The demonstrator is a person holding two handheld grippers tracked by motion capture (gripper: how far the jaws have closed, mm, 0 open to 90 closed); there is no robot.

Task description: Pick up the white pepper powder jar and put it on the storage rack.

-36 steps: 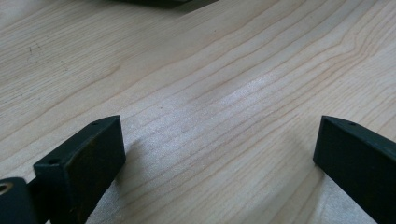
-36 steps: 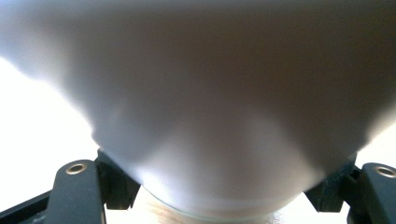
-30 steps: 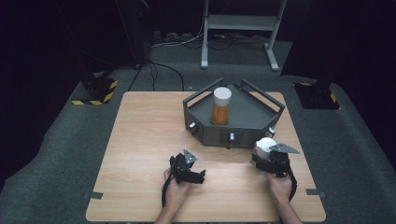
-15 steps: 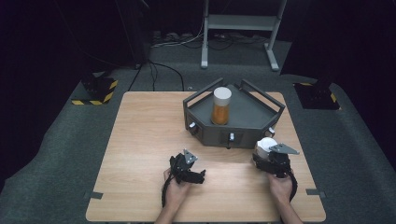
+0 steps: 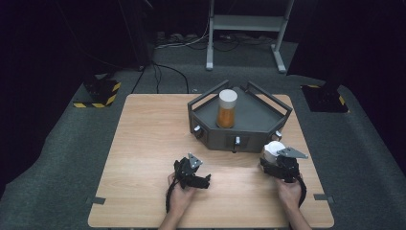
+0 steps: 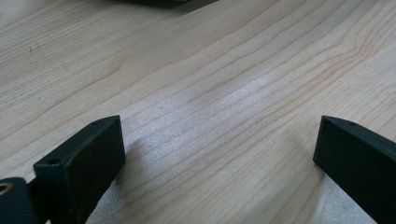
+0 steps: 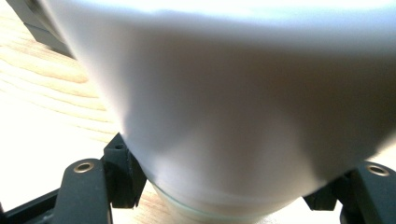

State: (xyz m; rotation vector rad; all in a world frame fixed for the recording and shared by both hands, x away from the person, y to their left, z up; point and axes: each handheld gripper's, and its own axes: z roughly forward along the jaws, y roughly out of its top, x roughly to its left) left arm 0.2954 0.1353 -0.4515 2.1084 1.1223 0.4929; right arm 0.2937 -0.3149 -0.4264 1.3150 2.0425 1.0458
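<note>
White cup sits between the jaws of the right gripper, pressed at both sides low on its body; the right gripper view looks up its pale, smooth wall, and the black jaw blocks stand tight against it left and right. Judged: clenched on the cup, held just above or on the wooden table — cannot tell which.

High view: same cup shows as a white round shape just ahead of the right hand, just beside the front right corner of the dark tray. Cup's long axis appears roughly upright, tipped slightly away from the hand; exact tilt not readable.

Left gripper: jaws spread wide, nothing between them. Left gripper view gives bare wood grain between the two black jaws, tray edge at the top. It idles at the table's near middle, well apart from the cup.

Key relation: tray lies ahead and to the left of the held cup. Inside it stands an orange-filled jar with a white lid, upright, towards the tray's middle. Right hand is the nearer one to the tray's free right portion. Judged next move: lift over the rail and forward-left, keeping wide of the jar.

Writing: none legible on cup, jar or tray.
</note>
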